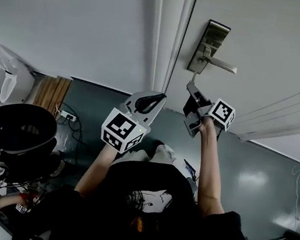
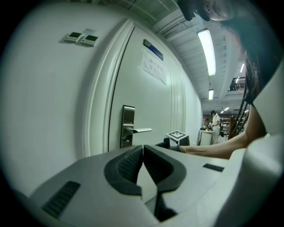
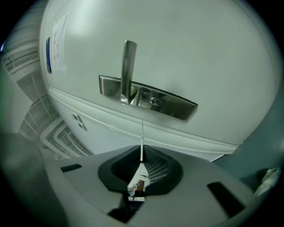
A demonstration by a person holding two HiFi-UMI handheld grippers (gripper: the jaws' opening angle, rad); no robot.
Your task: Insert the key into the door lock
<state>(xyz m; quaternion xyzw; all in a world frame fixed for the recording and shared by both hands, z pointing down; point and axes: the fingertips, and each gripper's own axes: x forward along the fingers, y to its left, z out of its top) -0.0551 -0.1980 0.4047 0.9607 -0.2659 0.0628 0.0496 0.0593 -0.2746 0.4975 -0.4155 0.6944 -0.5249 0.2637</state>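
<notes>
Right gripper [image 3: 141, 154] fingers pinch the key [image 3: 142, 135], blade aimed at the keyhole [image 3: 153, 101]; left gripper [image 2: 143, 150], fingers closed on nothing, hangs aside.

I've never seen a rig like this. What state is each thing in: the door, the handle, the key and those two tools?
Door: shut in its frame.
Lever handle: level, not pressed down.
Keyhole: empty, no key in it yet.
Key: gripped, blade pointing at the lock plate, short of it.
Right tool: shut on the key.
Left tool: shut, holding nothing.
Ceiling light: on.
</notes>
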